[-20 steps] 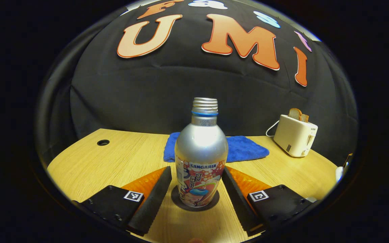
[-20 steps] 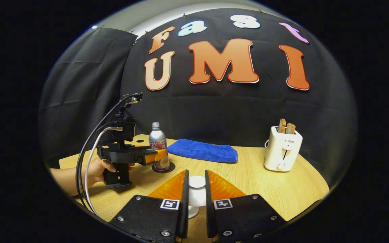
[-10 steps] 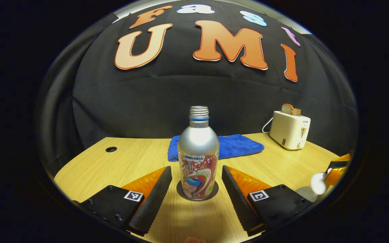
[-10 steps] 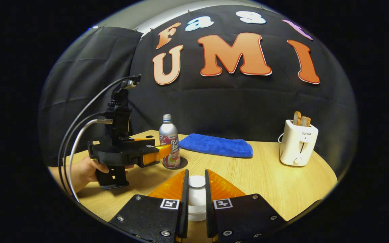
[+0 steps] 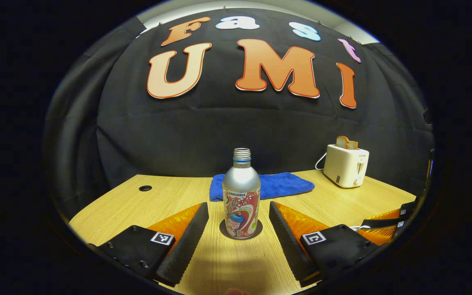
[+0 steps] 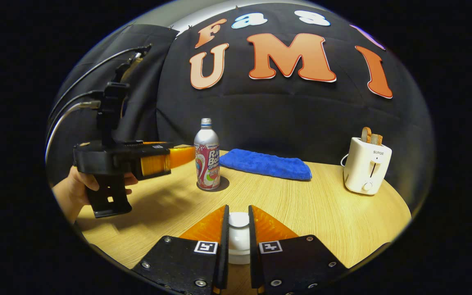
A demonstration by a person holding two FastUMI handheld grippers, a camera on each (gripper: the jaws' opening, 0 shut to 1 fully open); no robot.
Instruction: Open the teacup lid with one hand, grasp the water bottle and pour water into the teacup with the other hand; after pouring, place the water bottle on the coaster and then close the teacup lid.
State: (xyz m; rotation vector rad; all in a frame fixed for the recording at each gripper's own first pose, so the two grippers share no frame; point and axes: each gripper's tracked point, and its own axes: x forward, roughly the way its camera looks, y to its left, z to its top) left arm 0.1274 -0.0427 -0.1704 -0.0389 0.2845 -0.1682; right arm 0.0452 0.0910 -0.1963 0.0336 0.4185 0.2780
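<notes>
A silver water bottle (image 5: 241,196) with no cap stands upright on a dark round coaster (image 5: 256,230); white teacup lid (image 6: 239,220) sits nearer.

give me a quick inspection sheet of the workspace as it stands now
surface: wooden table, one round hole near its far left corner.
job's things: water bottle upright on the dark coaster, uncapped. White lid between the right gripper's fingers; the teacup itself is hidden under them.
clutter: blue towel behind the bottle; white toaster with bread in its slots.
grippers: left gripper open, fingers apart on either side of the bottle, not touching it. Right gripper shut on the lid.
cables: cables run from the left gripper's top; a white cord leaves the toaster.
surroundings: black cloth wall; a hand holds the left gripper's handle.
</notes>
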